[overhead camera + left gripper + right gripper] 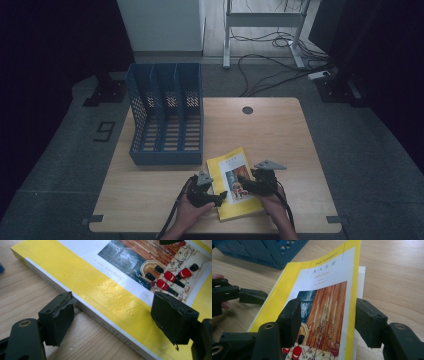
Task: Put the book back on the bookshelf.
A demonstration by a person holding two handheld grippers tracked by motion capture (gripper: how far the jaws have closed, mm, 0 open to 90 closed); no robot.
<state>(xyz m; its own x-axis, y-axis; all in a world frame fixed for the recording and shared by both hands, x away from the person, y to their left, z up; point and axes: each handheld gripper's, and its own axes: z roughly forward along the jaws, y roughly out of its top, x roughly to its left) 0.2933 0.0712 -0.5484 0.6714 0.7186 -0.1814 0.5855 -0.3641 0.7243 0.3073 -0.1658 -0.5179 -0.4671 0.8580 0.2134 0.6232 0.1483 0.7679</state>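
1. The wooden table (280, 130) is the largest thing: a pale, smooth, rounded-corner top with visible grain. Its slick face gives the book nothing to brace against, so a sideways push would likely skate it towards the near edge.
2. The blue file rack (167, 115) stands at the far left of the table: rigid plastic, 3 open slots, perforated walls. The dividers are thin, so a book brought in at a slant could catch on one and tip or shove the rack.
3. The yellow book (235, 182) lies flat, cover up, near the front edge, just right of the rack's front. It is a paperback with a glossy cover, a picture panel and a white spine, and the cover already shows dents.
 - Risk: the limp cover could peel up alone, leaving the pages on the table and creasing the cover.
4. The right gripper (325, 322) has its jaws spread across the book's right edge, one blocky rubber pad over the cover and one outside it, pinching nothing yet.
 - Risk: closing this high may grab only the cover.
5. The left gripper (112, 322) also stands spread, straddling the spine edge, one pad on the wood and one over the cover.
 - Risk: its torn, worn pads could slip on the gloss.
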